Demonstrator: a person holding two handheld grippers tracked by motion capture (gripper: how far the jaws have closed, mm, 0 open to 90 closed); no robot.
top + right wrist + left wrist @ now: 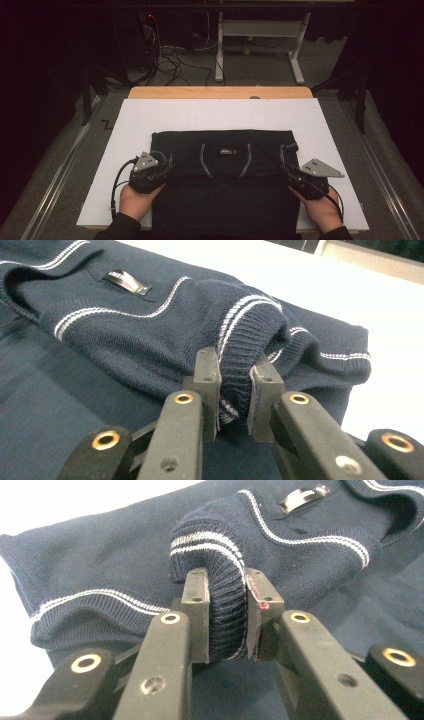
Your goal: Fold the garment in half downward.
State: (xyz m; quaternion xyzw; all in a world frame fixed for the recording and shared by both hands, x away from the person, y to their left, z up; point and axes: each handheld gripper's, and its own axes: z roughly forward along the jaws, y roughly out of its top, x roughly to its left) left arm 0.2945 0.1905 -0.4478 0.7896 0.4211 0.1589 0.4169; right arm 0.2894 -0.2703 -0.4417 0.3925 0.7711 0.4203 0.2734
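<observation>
Both grippers (2 ribbed edges pinched) hold sweater (222, 150)

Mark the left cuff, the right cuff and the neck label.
left cuff (227, 615), left gripper view: ribbed fold between the pads.
right cuff (235, 371), right gripper view: ribbing pinched between the pads.
neck label (125, 282), right gripper view: middle of the black tab.
</observation>
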